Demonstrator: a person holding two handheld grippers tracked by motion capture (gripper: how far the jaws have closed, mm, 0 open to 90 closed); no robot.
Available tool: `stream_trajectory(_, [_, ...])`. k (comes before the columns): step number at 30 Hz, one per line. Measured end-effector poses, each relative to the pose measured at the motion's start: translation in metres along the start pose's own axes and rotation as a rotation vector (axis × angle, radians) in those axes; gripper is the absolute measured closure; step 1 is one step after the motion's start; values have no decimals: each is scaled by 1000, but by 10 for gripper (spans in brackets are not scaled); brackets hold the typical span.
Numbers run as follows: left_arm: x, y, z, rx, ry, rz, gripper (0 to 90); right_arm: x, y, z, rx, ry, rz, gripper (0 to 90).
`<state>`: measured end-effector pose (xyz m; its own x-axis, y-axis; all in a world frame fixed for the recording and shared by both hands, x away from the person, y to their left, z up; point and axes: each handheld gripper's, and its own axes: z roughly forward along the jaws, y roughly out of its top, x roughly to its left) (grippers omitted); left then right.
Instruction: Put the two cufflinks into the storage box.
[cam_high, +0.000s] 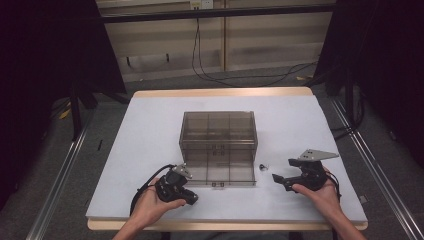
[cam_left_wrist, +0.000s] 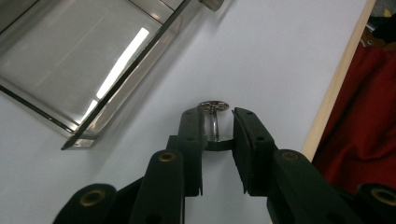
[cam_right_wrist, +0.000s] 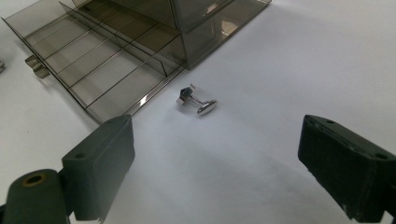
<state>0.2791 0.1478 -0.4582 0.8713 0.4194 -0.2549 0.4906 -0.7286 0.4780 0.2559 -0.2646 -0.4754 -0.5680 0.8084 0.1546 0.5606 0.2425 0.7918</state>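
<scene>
While one small, light, slippery cufflink (cam_left_wrist: 214, 115) is held by its stem in the left gripper (cam_left_wrist: 217, 128), another (cam_right_wrist: 196, 101) is faced by the wide-open right gripper (cam_right_wrist: 215, 158).

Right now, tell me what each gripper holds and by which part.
The left gripper is shut on a small silver metal cufflink, its jaws pinching the post below the round face. The right gripper is open and holds nothing.

Silver cufflink (cam_right_wrist: 197, 101), smoky box (cam_high: 218, 131), blk tongs (cam_left_wrist: 218, 122).
</scene>
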Motion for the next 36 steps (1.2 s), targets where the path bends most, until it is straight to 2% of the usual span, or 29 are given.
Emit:
stream_trajectory(1, [4, 0, -3, 35, 0, 53, 735, 0, 0, 0, -1, -1, 1, 103])
stream_trajectory(2, [1, -1, -2, -14, -3, -3, 735, 0, 0, 0, -2, -1, 1, 103])
stream_trajectory(3, [2, -1, -4, -17, -5, 3, 735, 0, 0, 0, -3, 0, 1, 103])
stream_trajectory(4, [3, -2, -5, -45, -11, -6, 735, 0, 0, 0, -3, 0, 1, 103])
stream_trajectory(5, [7, -3, -10, -30, -15, 33, 736, 0, 0, -1, -4, 0, 1, 103])
stream_trajectory(6, [8, -3, -12, -23, -20, 50, 736, 0, 0, -1, -4, 1, 0, 103])
stream_trajectory(7, [7, -5, -12, -61, -21, 19, 736, 0, 0, -1, -5, 1, 0, 103])
stream_trajectory(9, [8, -6, -15, -72, -25, 17, 735, 0, 0, -1, -4, 1, 1, 103])
stream_trajectory(10, [9, -6, -17, -95, -21, 11, 735, 0, 0, -1, -4, 0, 2, 103])
stream_trajectory(11, [11, -7, -20, -129, -38, 4, 736, 0, 0, -1, -6, 0, -1, 103])
stream_trajectory(14, [13, -7, -24, -149, -40, 13, 735, -1, 0, -1, -6, -1, 2, 103])
stream_trajectory(15, [13, -8, -24, -171, -60, 8, 735, -1, 0, -1, -5, -1, 3, 103])
stream_trajectory(18, [13, -9, -27, -189, -33, 11, 735, 0, 0, -1, -3, -1, 2, 103])
stream_trajectory(20, [12, -10, -27, -203, -41, 8, 735, 0, 0, -1, -4, 0, 2, 103])
stream_trajectory(21, [11, -10, -26, -226, -42, 2, 735, 0, 0, -1, -4, 1, 1, 103])
stream_trajectory(23, [10, -10, -28, -231, -44, 6, 735, 0, 0, -1, -5, 1, 4, 103])
stream_trajectory(26, [10, -10, -32, -276, -55, 11, 736, -1, 0, -2, -7, 0, 6, 103])
stream_trajectory(28, [10, -10, -35, -292, -39, 11, 736, -1, 0, -1, -6, 0, 6, 102])
stream_trajectory(30, [10, -11, -37, -329, -32, 7, 736, -1, 0, -1, -6, 0, 5, 103])
stream_trajectory(32, [12, -11, -37, -317, -30, -4, 736, -1, 0, -1, -6, 0, 6, 102])
stream_trajectory(33, [12, -12, -37, -328, -20, -5, 736, -1, 0, -1, -6, 0, 6, 102])
stream_trajectory(35, [12, -12, -39, -339, -32, -5, 736, -1, 0, -1, -7, 1, 2, 101])
stream_trajectory(36, [12, -12, -40, -362, -31, -12, 736, -1, 0, -1, -6, 1, 4, 98])
